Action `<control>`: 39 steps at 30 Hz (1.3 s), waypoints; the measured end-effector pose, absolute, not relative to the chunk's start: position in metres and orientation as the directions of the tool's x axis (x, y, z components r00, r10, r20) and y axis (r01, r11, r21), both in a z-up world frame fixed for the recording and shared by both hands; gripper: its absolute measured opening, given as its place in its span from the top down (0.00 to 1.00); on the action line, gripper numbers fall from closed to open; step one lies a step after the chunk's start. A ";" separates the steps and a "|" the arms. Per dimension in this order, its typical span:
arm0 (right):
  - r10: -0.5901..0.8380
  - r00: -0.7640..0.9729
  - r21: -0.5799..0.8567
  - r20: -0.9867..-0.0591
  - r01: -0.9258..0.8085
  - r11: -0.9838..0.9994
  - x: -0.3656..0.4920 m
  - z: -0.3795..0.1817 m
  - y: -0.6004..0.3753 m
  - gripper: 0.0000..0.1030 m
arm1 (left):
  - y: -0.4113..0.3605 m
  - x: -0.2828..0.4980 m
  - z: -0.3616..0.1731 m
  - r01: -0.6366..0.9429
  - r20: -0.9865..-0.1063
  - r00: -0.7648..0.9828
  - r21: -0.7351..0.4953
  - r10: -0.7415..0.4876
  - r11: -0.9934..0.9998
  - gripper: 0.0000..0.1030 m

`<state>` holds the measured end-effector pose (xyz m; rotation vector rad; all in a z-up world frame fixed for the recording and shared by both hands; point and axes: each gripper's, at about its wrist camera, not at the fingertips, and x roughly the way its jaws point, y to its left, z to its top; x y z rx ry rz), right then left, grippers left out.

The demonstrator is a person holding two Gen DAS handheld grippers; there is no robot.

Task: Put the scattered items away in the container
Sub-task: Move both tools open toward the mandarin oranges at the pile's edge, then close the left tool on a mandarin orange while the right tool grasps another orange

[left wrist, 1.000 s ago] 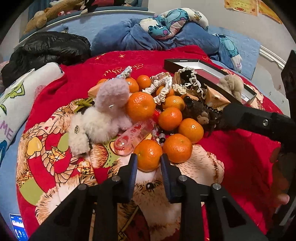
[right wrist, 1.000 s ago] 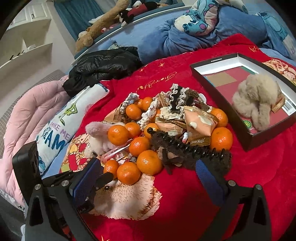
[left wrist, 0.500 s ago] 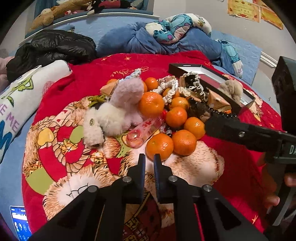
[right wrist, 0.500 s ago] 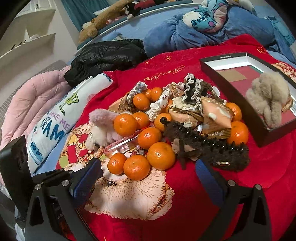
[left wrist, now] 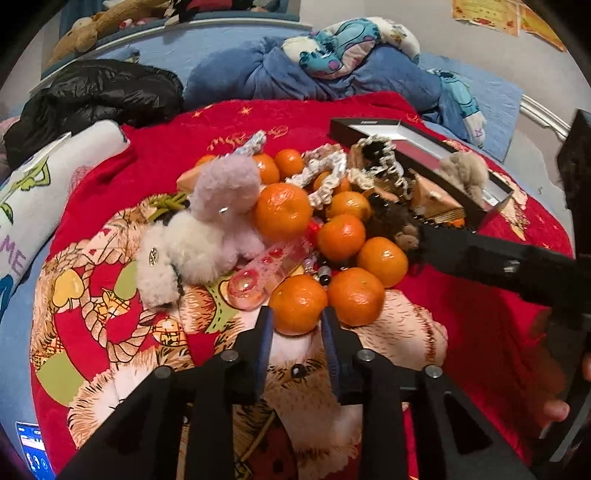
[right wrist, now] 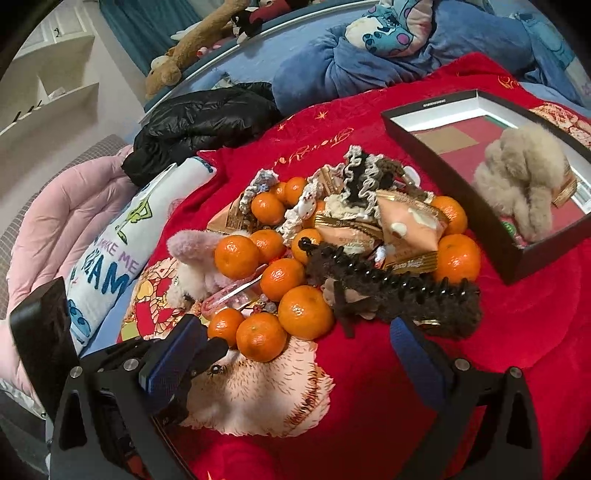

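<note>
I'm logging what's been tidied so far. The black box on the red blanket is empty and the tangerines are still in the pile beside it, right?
Not quite: the black box is not empty. The right wrist view shows a beige plush already inside it. The tangerines are indeed still in the pile on the red blanket.

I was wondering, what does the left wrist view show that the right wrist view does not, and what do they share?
Only the left wrist view shows the phone screen at the bed's edge and the wall posters; there the left gripper is opening, a tangerine between its fingers. Only the right wrist view shows the pink quilt and white shelves. Both share the tangerine pile, black box and beige plush.
</note>
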<state>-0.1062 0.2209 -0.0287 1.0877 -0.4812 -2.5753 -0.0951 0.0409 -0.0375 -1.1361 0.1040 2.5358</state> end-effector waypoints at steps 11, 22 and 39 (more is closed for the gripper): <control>-0.395 -0.670 0.416 -0.628 0.140 -0.898 -0.102 -0.027 0.231 0.00 | 0.049 -0.108 -0.048 -0.342 -0.758 -0.589 -0.079 0.280 -0.936 0.64; -0.398 -0.665 0.406 -0.633 0.152 -0.901 -0.104 -0.028 0.220 0.00 | 0.040 -0.098 -0.042 -0.318 -0.738 -0.620 -0.073 0.266 -0.945 0.65; -0.368 -0.625 0.302 -0.689 0.215 -0.929 -0.114 -0.043 0.155 0.07 | -0.019 -0.067 -0.028 -0.154 -0.694 -0.699 -0.091 0.174 -0.984 0.65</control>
